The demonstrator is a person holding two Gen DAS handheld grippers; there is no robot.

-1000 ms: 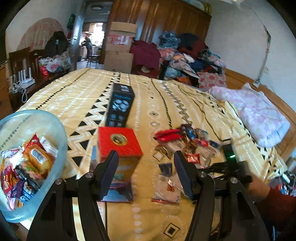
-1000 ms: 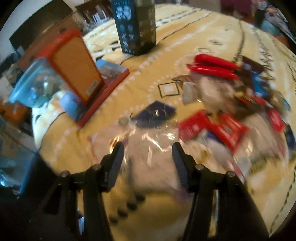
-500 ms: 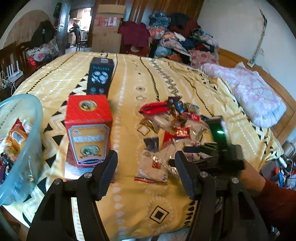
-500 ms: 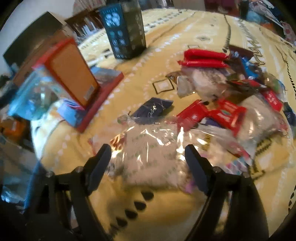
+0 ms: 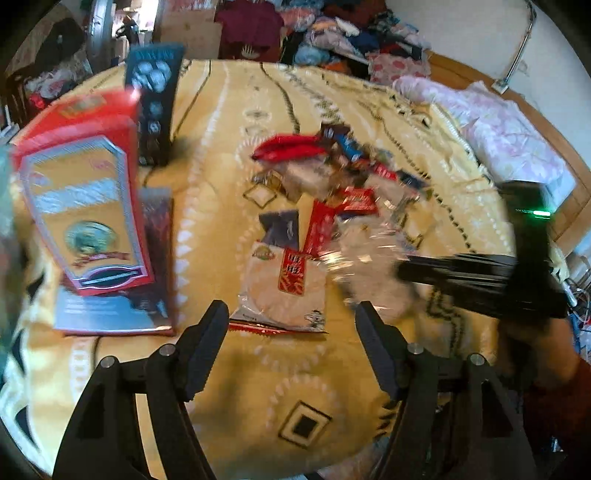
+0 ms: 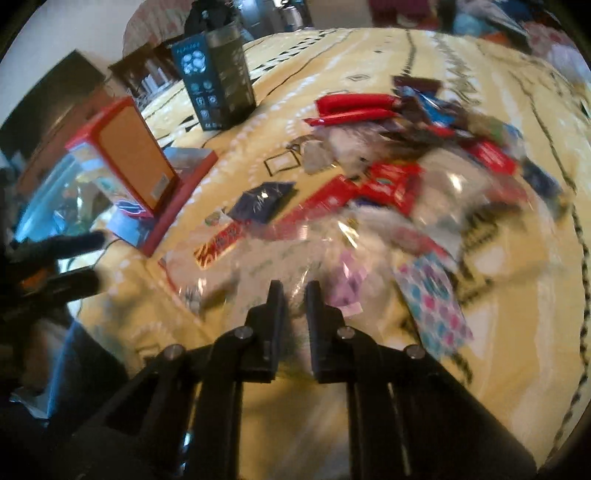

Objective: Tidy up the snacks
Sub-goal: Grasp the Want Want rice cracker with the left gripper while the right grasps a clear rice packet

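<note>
Right wrist: right tongs [image 6: 292,291] pinching clear snack bag [image 6: 280,258]

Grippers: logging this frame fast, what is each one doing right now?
Left gripper: open, holding nothing.
Right gripper: closed on the clear plastic snack bag.

Spread wide: yellow patterned bedspread [image 5: 229,122] with black zigzags and diamonds. Heaped at far end: mixed clothing [image 5: 332,33] beside cardboard boxes [image 5: 188,33]. Folded along right edge: pink floral quilt [image 5: 509,125]. Behind it all, white wall [image 5: 476,33].
</note>
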